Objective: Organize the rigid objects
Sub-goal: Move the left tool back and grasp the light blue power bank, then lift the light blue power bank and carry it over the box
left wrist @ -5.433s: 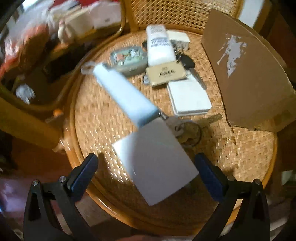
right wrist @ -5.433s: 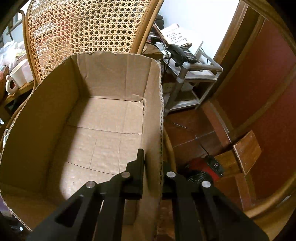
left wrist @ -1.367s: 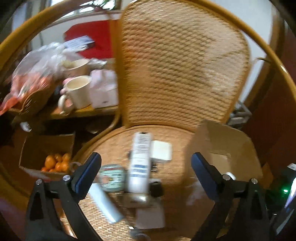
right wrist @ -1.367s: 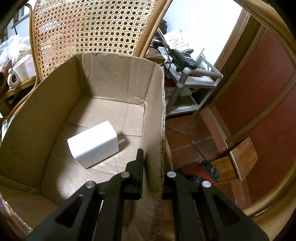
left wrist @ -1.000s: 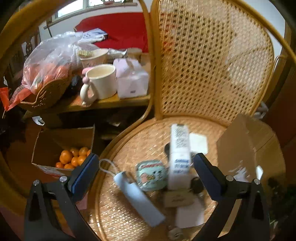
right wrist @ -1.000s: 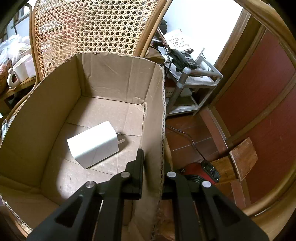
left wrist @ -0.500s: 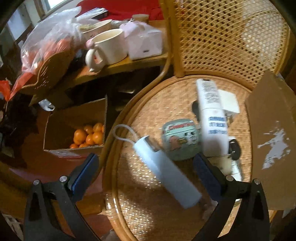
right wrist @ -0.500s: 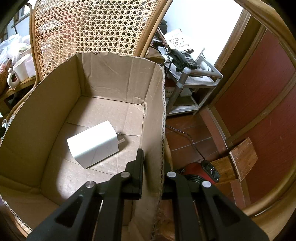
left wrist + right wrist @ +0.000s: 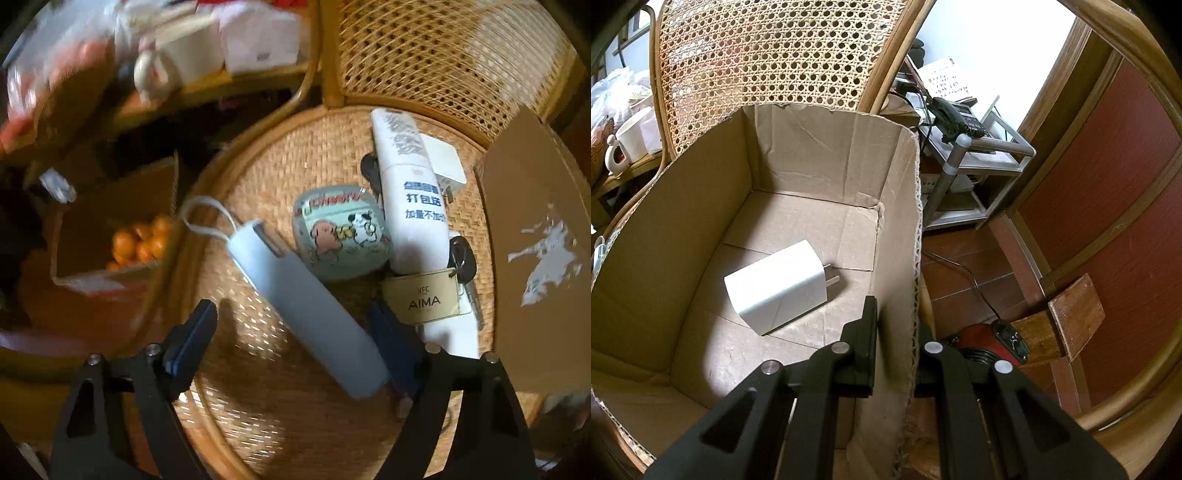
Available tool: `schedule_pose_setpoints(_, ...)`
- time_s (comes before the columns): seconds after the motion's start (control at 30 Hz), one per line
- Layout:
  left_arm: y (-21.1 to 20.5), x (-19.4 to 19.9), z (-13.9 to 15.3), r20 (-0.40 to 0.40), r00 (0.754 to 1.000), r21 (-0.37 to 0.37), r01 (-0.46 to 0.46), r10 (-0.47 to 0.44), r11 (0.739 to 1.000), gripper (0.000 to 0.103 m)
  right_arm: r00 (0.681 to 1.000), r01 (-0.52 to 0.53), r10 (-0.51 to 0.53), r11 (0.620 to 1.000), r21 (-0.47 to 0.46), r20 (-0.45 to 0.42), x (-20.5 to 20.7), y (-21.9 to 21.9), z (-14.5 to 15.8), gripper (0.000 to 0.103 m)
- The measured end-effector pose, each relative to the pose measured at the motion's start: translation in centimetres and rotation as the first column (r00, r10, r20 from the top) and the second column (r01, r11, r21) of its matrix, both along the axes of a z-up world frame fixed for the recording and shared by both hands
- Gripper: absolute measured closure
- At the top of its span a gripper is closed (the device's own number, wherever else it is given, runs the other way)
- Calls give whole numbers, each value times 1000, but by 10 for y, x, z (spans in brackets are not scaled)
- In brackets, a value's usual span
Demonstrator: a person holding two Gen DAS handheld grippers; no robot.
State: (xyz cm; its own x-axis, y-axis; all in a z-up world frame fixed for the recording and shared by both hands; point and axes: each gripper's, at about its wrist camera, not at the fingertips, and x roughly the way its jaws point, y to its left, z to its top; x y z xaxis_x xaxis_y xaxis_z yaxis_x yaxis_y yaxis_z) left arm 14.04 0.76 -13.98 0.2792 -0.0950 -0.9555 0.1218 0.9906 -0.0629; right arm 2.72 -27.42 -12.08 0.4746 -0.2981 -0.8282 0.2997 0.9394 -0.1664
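Only the right wrist view looks inside the cardboard box, which holds a white charger; the right hand-held gripper pinches its wall. The left hand-held gripper gapes wide over a blue power bank.

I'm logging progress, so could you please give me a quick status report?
Left gripper open around grey-blue case, not gripping. Right gripper shut on cardboard box wall. White charger boxed. Nothing blocking.

Left wrist close above seat; right wrist over cardboard box.
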Motion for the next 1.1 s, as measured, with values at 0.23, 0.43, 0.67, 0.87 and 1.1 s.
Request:
schedule_pose_setpoints(0.23, -11, -5, 5, 39, 998, 61, 46, -48, 997, 70, 1000, 0, 0, 1000, 0, 0, 0, 0, 0, 93)
schedule_pose_setpoints(0.43, -5, -6, 11, 89, 995, 126, 25, -36, 992, 77, 1000, -1, 1, 1000, -1, -1, 0, 0, 0, 93)
schedule_pose_setpoints(0.67, -1, -11, 33, 177, 983, 94, 22, -38, 995, 77, 1000, 7, -7, 1000, 4, 0, 0, -1, 2, 93)
schedule_pose_setpoints(0.87, -5, -21, 54, 258, 966, 96, 10, -34, 995, 77, 1000, 10, -10, 1000, 14, 7, 0, -4, 2, 93)
schedule_pose_setpoints(1.1, -26, -32, 82, 364, 930, 29, 51, -58, 998, 77, 1000, 20, -21, 999, 26, 19, -2, -4, 2, 94)
